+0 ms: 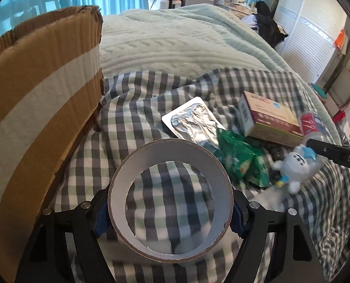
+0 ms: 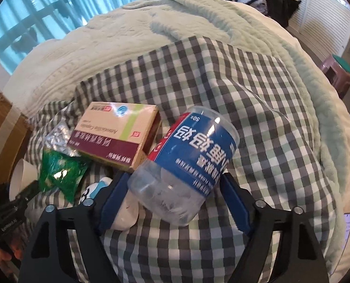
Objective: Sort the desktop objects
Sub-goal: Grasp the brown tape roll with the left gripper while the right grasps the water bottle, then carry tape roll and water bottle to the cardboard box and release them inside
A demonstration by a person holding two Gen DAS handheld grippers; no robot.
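Observation:
My left gripper (image 1: 170, 214) is shut on a roll of tape (image 1: 118, 188), held above the checked cloth (image 1: 132, 122) next to a cardboard box (image 1: 40, 89) on the left. My right gripper (image 2: 172, 195) is shut on a clear plastic jar with a blue label (image 2: 189, 162), tilted, just above the cloth. A medicine box (image 2: 113, 132), a green packet (image 2: 59, 172), a foil blister sheet (image 1: 194, 122) and a small white plush toy (image 1: 293, 165) lie in a pile between the grippers.
A pale green blanket (image 1: 175, 40) covers the bed behind the cloth. Cupboards and furniture stand at the far right. The cardboard box's edge also shows in the right wrist view (image 2: 0, 122).

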